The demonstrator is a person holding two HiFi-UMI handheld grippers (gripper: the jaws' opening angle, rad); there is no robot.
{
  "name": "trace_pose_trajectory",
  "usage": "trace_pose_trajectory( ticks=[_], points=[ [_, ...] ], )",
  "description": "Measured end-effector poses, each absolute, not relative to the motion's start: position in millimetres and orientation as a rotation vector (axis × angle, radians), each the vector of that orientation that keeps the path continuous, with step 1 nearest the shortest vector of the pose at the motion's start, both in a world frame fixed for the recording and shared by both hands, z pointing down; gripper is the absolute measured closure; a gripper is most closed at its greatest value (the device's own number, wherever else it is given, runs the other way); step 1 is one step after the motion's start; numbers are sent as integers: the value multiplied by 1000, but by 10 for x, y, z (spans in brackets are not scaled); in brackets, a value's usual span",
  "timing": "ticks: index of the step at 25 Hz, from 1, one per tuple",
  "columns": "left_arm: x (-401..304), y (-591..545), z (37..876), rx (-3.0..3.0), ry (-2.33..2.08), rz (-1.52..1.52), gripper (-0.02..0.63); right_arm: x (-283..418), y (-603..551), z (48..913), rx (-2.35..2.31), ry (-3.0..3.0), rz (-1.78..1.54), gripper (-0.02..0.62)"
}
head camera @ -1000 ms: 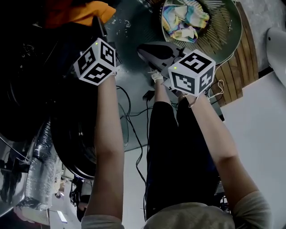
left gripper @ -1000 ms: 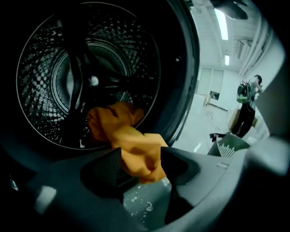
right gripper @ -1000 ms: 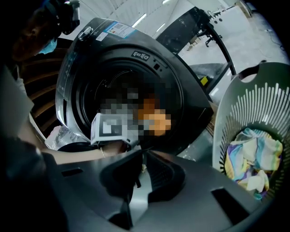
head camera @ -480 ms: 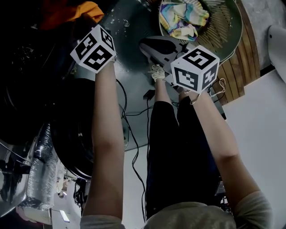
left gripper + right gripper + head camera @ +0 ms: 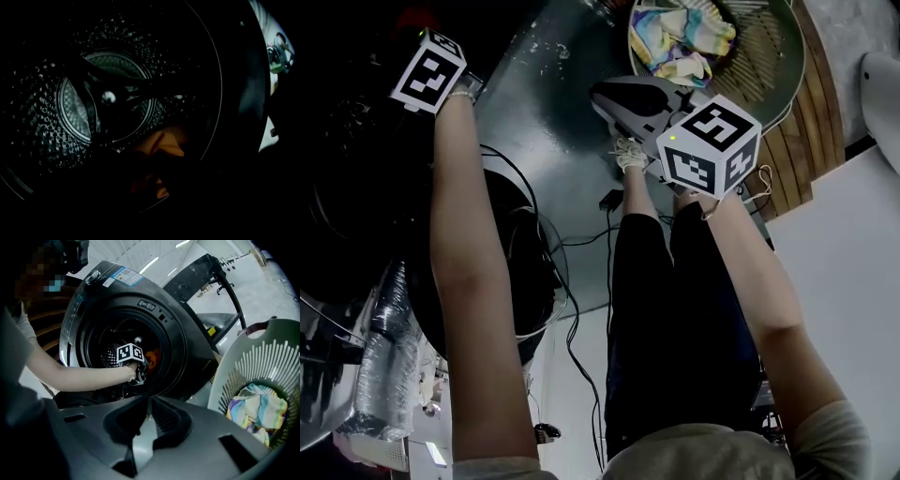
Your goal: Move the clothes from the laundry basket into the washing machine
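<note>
The dark washing machine [image 5: 180, 341] stands with its drum mouth facing me. My left gripper [image 5: 137, 369] reaches into that mouth, and its marker cube [image 5: 431, 70] shows at the upper left of the head view. An orange garment [image 5: 159, 145] lies low in the drum [image 5: 42, 117], just beyond this gripper. Its jaws have just been opening, but the dark hides them and anything between them. My right gripper [image 5: 149, 401] hovers outside, shut and empty, left of the pale laundry basket [image 5: 262, 362]. A pastel multicoloured cloth [image 5: 255, 411] lies in the basket [image 5: 778, 66].
The machine's round door [image 5: 478, 281] hangs open below my left arm. Black cables [image 5: 581, 234] trail over the floor by my legs. A ribbed hose [image 5: 380, 356] lies at the lower left. Wooden slats [image 5: 811, 141] sit under the basket.
My left gripper has swung up and to the left in the head view, deeper into the drum. The orange garment seen at the top left earlier no longer shows there. The right gripper stayed put.
</note>
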State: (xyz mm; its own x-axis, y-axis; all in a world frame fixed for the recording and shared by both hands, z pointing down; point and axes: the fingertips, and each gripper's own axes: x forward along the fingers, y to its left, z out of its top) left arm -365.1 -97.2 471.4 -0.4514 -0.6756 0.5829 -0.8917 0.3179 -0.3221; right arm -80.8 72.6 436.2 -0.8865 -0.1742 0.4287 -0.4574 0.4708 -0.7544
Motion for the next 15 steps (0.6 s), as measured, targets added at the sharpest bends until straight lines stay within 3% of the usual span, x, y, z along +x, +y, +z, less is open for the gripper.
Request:
trace_pose_trajectory(
  ticks=[2, 9, 15],
  points=[
    [-3629, -907, 4764, 1365, -2223, 837, 451, -792, 725, 4375, 546, -2424, 1391, 558],
    [-3367, -591, 4540, 1356, -2270, 637, 451, -689, 684, 4358, 614, -2417, 1424, 558],
    [-2715, -364, 4288, 1491, -2177, 497, 453, -519, 575, 4256, 677, -2427, 1405, 558]
  ],
)
